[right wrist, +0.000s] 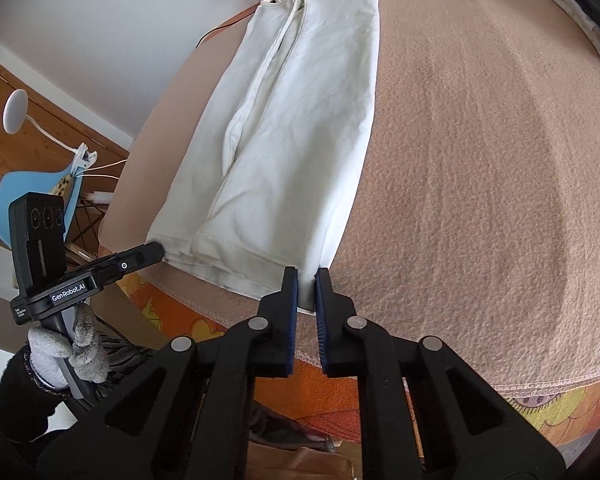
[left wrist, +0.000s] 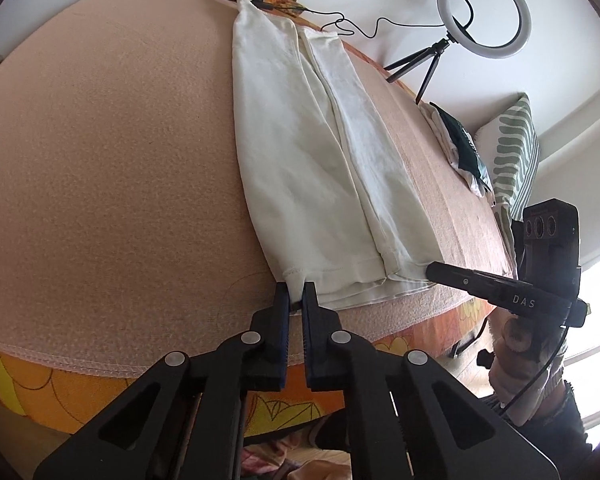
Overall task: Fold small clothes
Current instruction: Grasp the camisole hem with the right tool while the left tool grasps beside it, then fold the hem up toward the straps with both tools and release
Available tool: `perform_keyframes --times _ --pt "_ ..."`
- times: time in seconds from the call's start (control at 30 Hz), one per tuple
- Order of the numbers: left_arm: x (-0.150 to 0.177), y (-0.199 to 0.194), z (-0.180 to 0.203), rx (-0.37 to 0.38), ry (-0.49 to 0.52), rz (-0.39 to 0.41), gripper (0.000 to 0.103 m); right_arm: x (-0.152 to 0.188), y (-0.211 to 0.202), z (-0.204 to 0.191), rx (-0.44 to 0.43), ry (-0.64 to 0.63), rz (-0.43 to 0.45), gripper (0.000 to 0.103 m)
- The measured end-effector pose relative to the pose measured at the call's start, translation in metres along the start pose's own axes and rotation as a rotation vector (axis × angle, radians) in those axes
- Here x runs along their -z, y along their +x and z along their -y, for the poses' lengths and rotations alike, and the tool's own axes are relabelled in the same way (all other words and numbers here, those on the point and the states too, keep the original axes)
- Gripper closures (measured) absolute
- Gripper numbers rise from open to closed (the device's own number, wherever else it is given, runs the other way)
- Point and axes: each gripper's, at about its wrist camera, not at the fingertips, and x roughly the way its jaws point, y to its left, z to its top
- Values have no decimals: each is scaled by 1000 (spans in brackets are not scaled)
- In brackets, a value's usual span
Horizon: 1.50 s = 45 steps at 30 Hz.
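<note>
1. White garment (left wrist: 316, 152), folded lengthwise into a long strip, is laid flat on the pink blanket (left wrist: 112, 168), and its near hem is held at both corners.
2. The left gripper (left wrist: 296, 294) is closed on the hem's left corner; only a narrow gap, filled with cloth, is left between its jaws.
3. The right gripper (right wrist: 307, 280) is likewise clamped on the hem's right corner, with white fabric pinched between the blue pads (right wrist: 293, 312).
4. In the left wrist view the right gripper (left wrist: 440, 270) is seen from the side, its tip meeting the opposite corner; the left gripper (right wrist: 152, 252) is seen the same way from the right wrist.
5. The hem lies close to the blanket's near edge, beyond which an orange patterned cover (right wrist: 172, 308) shows.
6. Wide bare blanket is left on both sides of the strip.
7. At the far end, a ring light (left wrist: 484, 12) on a tripod stands beside the blanket, and a pile of folded clothes (left wrist: 460, 148) rests near a striped pillow (left wrist: 516, 152).
</note>
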Motion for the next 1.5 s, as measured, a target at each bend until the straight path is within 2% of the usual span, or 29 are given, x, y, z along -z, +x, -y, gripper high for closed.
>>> perform_keyframes --times 0.13,0.33,0.67,0.93,1.07,1.3,1.5 --pt "0 -11 2 -11 24 35 100 -1 -14 4 -21 16 25 97" --pt "2 0 -4 -25 19 1 100 1 0 6 -11 27 -5 97" --pt "-17 -22 14 6 60 72 100 -12 -15 21 -155 127 46 97" --pt "-59 -30 20 20 56 140 100 -48 -25 27 -224 183 114 97" --pt "-85 -24 20 7 51 153 100 -75 -21 27 -222 193 132 97" --pt "-123 -3 7 -20 18 149 100 -121 -3 37 -213 230 138 97" --pt "-147 22 -5 -51 0 125 100 -147 19 55 -198 276 122 97"
